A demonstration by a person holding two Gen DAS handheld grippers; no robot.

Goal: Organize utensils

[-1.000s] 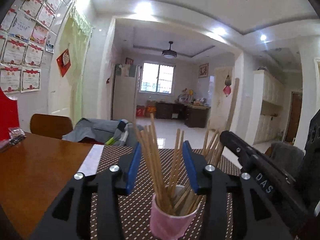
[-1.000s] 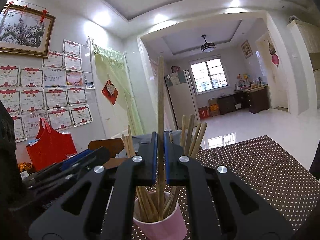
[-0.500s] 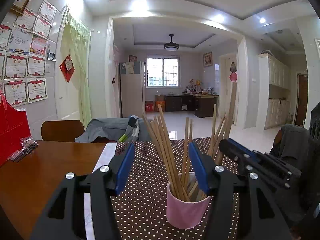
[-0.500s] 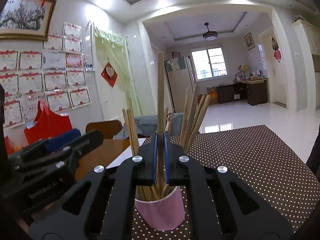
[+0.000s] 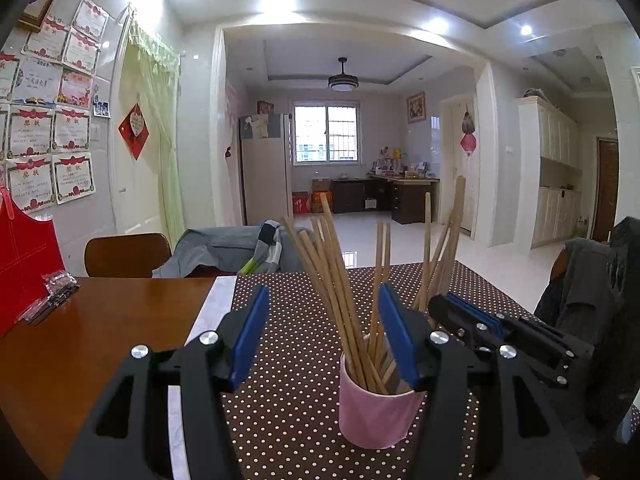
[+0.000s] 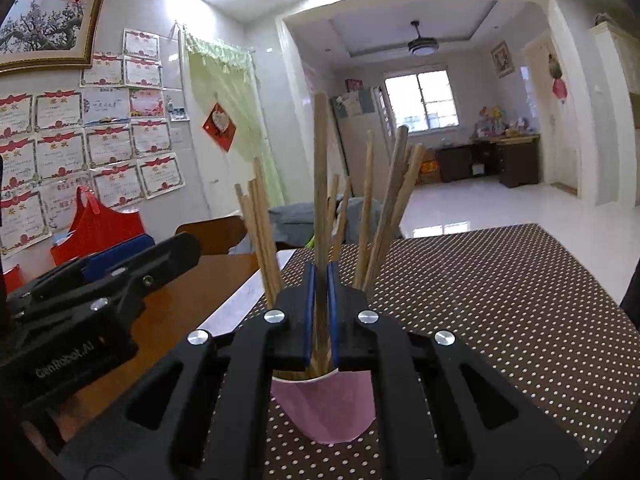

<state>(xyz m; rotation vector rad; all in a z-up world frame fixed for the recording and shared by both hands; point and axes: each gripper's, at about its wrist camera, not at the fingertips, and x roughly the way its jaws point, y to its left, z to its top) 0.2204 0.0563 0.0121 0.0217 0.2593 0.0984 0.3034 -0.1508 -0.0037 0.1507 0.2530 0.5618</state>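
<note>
Wall on the left: rows of certificates (image 5: 32,132) with red trim, and a framed painting (image 6: 44,28) above them in my right-hand view.
Red bag: a red bag (image 5: 24,264) stands at the far left edge of the table, with a small clear packet (image 5: 52,294) lying just beside it.
Table: bare brown wooden table (image 5: 100,340) on the left; a pale strip runs along the edge of a brown polka-dot cloth (image 5: 288,392) that covers the rest.
Chair: a wooden chair back (image 5: 128,254) shows behind the table, next to grey clothing (image 5: 224,250) heaped at the far edge.
Curtain: a pale green curtain (image 5: 156,140) hangs in a doorway, with a red diamond ornament (image 5: 134,130) on the wall beside it.
My left claw: my left gripper (image 5: 324,334) stands well open, holding nothing; its right pad sits just by the cup rim.
Cup: the pink cup (image 5: 378,412) stands upright on the dotted cloth, full of wooden chopsticks (image 5: 340,280) fanning outward.
My right claw: my right gripper (image 6: 321,308) is pinched tight on one chopstick (image 6: 320,184), upright, its lower end inside the cup.
Far room: white tiled floor, a barred window (image 5: 326,134), a ceiling fan light (image 5: 342,82), a dark desk (image 5: 404,198).
Right side: cream cabinets (image 5: 554,176) and a dark garment (image 5: 588,292) at the edge.
</note>
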